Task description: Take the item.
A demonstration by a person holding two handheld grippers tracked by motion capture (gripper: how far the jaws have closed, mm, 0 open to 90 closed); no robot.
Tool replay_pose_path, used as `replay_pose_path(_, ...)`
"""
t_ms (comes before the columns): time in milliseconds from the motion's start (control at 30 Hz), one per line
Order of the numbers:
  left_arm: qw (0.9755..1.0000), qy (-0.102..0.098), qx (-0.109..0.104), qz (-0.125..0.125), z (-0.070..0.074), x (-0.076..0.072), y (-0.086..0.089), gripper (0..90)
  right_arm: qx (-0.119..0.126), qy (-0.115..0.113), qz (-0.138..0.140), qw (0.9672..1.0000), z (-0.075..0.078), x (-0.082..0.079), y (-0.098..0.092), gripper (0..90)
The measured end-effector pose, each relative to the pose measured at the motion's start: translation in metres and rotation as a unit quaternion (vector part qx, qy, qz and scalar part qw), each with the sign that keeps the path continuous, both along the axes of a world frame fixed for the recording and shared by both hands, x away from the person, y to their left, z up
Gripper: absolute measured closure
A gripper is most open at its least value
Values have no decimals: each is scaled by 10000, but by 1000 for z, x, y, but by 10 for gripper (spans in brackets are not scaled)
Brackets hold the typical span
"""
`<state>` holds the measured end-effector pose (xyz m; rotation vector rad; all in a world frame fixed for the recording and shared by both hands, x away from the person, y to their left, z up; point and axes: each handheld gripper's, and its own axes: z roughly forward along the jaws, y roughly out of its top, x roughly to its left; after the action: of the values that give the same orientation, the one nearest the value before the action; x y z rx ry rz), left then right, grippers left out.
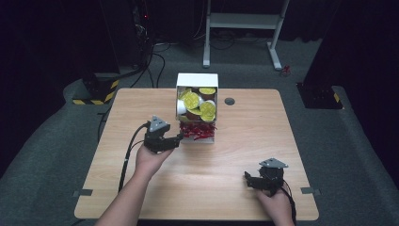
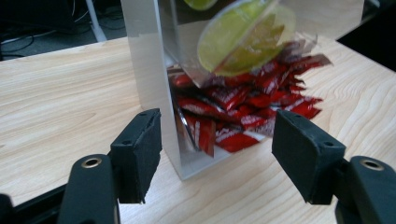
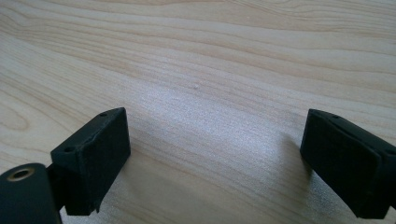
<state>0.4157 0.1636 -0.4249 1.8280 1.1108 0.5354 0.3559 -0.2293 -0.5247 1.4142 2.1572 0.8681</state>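
white box (image 1: 196, 81) on wooden table (image 1: 235, 155) (dark room, grey carpet (image 1: 42, 141)).

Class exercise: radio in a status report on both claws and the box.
Left claw open, facing clear box of red sachets. Right claw open over bare wooden table. Nothing between.

a light wooden table (image 1: 244, 160) is standing on grey carpet (image 1: 357, 155). a white metal frame (image 1: 244, 21) is sitting behind it. the surroundings are lying in darkness.

We see a light wooden counter (image 1: 197, 188) with a grey round grommet (image 1: 229, 101) near its far edge, and a white metal frame (image 1: 244, 21) on grey carpet beyond.
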Motion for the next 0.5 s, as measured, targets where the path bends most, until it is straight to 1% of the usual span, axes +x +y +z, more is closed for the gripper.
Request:
replay_pose_path(67,10000,6,64,-22,0,3,-2,339,1,-1,15,10000,0,0,0,81)
replay_pose_path(133,10000,25,35,-16,0,6,-4,349,15,19,4,10000,0,0,0,81)
replay_pose_path(167,10000,53,66,-21,-1,8,-5,349,5,8,15,10000,0,0,0,81)
replay_pose_path(200,9999,40,107,-22,-2,9,-6,351,6,9,14,10000,0,0,0,81)
replay_pose_path(300,9999,100,114,-39,-6,10,-12,369,1,0,16,10000,0,0,0,81)
replay_pose_path(367,9998,119,175,-51,-9,12,-14,378,-1,-1,18,10000,0,0,0,82)
replay_pose_path(400,9997,130,173,-63,-10,13,-16,408,9,12,9,10000,0,0,0,82)
replay_pose_path(500,9997,86,230,-28,-11,15,-18,456,11,12,9,10000,0,0,0,82)
